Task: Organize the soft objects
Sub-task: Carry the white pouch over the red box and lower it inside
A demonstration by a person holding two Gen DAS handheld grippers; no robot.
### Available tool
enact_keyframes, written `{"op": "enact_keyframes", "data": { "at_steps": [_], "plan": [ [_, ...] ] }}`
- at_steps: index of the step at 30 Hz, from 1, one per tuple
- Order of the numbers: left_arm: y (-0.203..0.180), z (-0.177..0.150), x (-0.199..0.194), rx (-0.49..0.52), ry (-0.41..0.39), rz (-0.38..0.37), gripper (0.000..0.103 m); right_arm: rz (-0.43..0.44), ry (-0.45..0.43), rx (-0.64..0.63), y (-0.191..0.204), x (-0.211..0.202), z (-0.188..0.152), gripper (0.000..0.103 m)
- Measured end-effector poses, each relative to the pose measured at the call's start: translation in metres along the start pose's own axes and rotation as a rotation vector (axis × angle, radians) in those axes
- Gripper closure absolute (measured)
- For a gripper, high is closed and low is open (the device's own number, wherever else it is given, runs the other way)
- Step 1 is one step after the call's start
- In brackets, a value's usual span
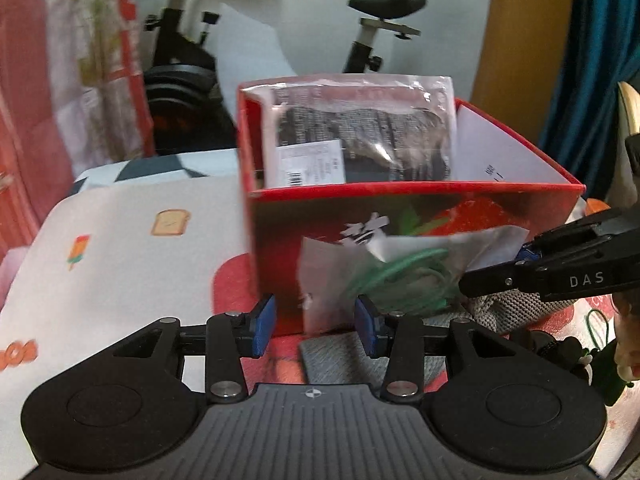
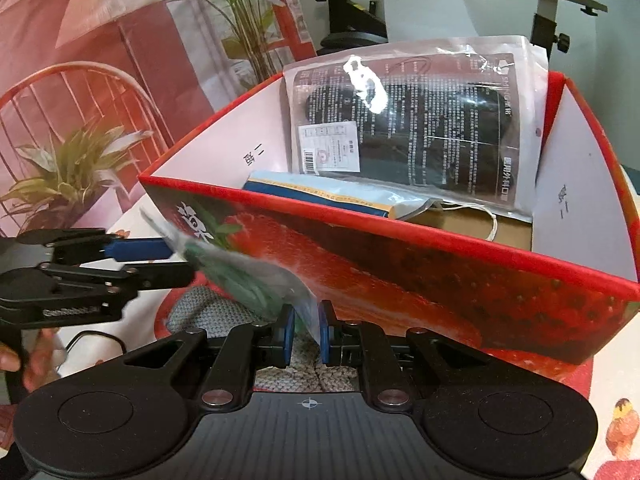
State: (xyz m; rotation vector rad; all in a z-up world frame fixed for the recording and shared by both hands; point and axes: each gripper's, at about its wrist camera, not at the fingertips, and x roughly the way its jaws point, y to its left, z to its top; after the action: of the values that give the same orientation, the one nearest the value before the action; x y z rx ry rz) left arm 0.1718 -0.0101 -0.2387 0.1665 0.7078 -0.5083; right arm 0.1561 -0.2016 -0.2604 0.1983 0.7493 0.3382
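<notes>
- The right gripper (image 2: 306, 330) has its blue pads squeezed tight on the corner of a clear bag (image 2: 256, 280) with something green inside.
- The bag sticks up and to the left from those pads, in front of the red box (image 2: 400, 264).
- The left gripper (image 1: 316, 326) has its jaws apart. Nothing is pressed between them, and the bag (image 1: 400, 276) sits just past them.
- In the right wrist view the left gripper's tips (image 2: 160, 260) are right by the far end of the bag. I cannot tell if they touch it.
- A gray knitted cloth (image 2: 208, 312) lies under the bag.
- The red box has a strawberry picture on its front and is open on top.
- Inside it a clear pack with a dark thing (image 2: 420, 120) leans on the back wall, and a blue and white pack (image 2: 328, 196) lies lower down.
- A cloth with toast and ice pop pictures (image 1: 120, 248) covers the table.
- An exercise bike (image 1: 192, 40) stands behind.
</notes>
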Motion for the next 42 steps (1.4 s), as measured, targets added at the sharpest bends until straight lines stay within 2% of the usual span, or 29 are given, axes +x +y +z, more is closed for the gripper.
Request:
{"op": "enact_keyframes", "data": {
  "at_steps": [4,7,17,22,25,34,42],
  "plan": [
    [-0.009,-0.001,0.007,0.037,0.002,-0.035,0.058,0.004,-0.001,0.008,-0.002,0.0,0.0,0.091],
    [-0.015,-0.003,0.009,0.08,0.006,-0.029,0.057,0.007,-0.001,0.014,-0.003,-0.001,-0.001,0.09],
    [-0.016,-0.008,0.012,0.085,0.026,-0.045,0.057,0.001,-0.007,0.068,-0.012,-0.008,-0.007,0.082],
    [-0.017,-0.005,0.017,0.066,0.032,-0.04,0.057,-0.007,-0.022,0.095,-0.018,-0.013,-0.009,0.082],
    [-0.018,-0.005,0.016,0.054,0.025,-0.039,0.06,-0.009,-0.032,0.099,-0.019,-0.017,-0.011,0.085],
    [-0.021,0.005,-0.003,0.049,-0.042,-0.044,0.063,-0.025,-0.075,0.029,-0.01,-0.03,-0.005,0.092],
    [-0.019,0.031,-0.044,0.02,-0.168,-0.041,0.063,0.011,-0.175,-0.025,0.003,-0.065,0.016,0.093]
  ]
}}
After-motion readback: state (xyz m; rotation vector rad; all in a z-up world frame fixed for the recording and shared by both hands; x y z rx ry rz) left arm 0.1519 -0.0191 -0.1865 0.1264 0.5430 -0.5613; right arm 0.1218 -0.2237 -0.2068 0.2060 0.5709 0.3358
